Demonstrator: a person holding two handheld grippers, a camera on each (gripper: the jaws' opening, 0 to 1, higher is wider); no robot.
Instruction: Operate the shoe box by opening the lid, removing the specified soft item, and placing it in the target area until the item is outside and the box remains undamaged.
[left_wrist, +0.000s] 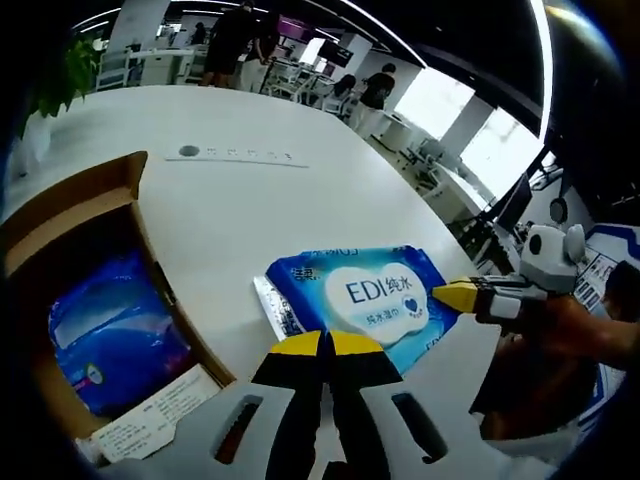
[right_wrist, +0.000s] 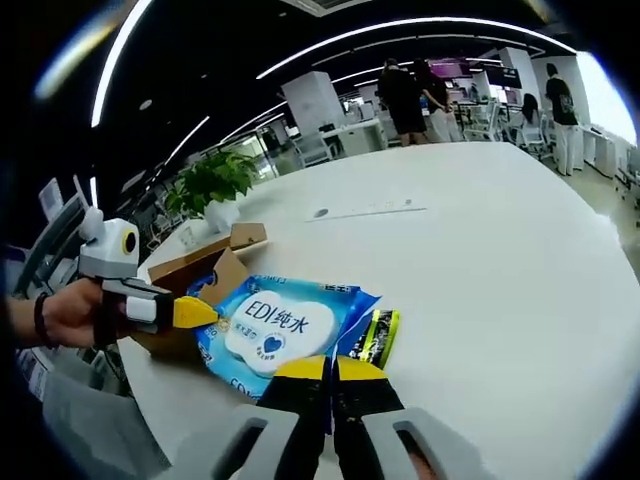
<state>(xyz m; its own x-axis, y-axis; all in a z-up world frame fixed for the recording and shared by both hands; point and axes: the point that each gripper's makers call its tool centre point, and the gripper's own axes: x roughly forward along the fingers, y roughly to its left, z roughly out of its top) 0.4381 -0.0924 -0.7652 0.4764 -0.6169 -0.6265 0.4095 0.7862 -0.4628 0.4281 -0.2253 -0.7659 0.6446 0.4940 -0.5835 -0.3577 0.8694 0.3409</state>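
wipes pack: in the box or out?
Out. The wipes pack lies flat on the white table, beside the open cardboard box; another blue pack sits inside.

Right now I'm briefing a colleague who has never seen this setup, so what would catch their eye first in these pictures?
The blue wet wipes pack with its white "EDI" label, lying on the white table right ahead of both yellow-tipped tools. Next, the open cardboard shoe box beside it, with another blue pack inside. The left tool looks shut; the right tool reaches to the pack's edge.
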